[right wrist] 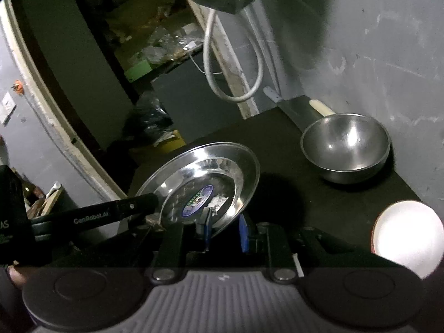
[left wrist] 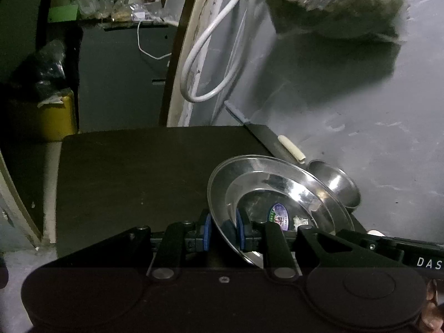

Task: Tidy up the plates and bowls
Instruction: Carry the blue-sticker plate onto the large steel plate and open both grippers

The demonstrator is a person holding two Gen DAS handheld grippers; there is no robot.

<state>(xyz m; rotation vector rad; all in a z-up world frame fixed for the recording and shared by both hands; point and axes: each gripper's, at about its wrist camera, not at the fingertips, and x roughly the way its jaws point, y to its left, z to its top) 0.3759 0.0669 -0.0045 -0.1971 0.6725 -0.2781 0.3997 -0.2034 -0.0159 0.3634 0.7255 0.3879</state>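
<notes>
Gripping steel plate (left wrist: 280, 191) rim, left tool (left wrist: 223, 231), tilted, right tool (right wrist: 224, 233) straddling opposite rim

From my seat, the dark matte tabletop (left wrist: 125, 180) lies bare to the left of the tilted shiny steel plate (left wrist: 277, 188), so I see open room there. On the right, the round steel bowl (right wrist: 345, 147) sits close against the grey plaster wall (right wrist: 388, 55), leaving little passage. A glowing round white lamp (right wrist: 406, 237) blocks the near right corner.
</notes>
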